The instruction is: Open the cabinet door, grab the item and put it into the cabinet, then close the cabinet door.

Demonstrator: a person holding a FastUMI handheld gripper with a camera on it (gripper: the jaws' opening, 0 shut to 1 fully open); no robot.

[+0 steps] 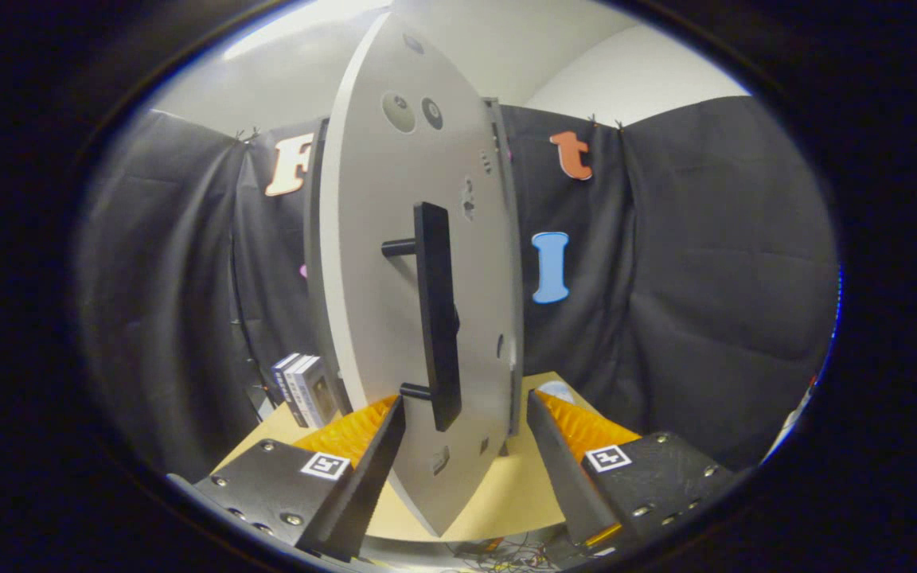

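Observation:
The grey cabinet door (379, 263) stands right in front of me, turned at an angle. Its black bar handle (438, 318) runs upright down the door on two short posts. My gripper (465, 402) is open, and the handle's lower end and the door's bottom part lie between the two fingers. The left finger (363, 477) comes close to the lower post, and I cannot tell if it touches. The right finger (558, 461) stays clear of the door. Two small blue and white boxes (303, 390) stand upright on the wooden tabletop (506, 493), left of the door. The cabinet body is mostly hidden behind the door.
Black cloth walls close in the booth on the left, back and right. A pale round object (558, 390) peeks out just beyond the right finger. Loose wires (498, 549) lie below the table's near edge.

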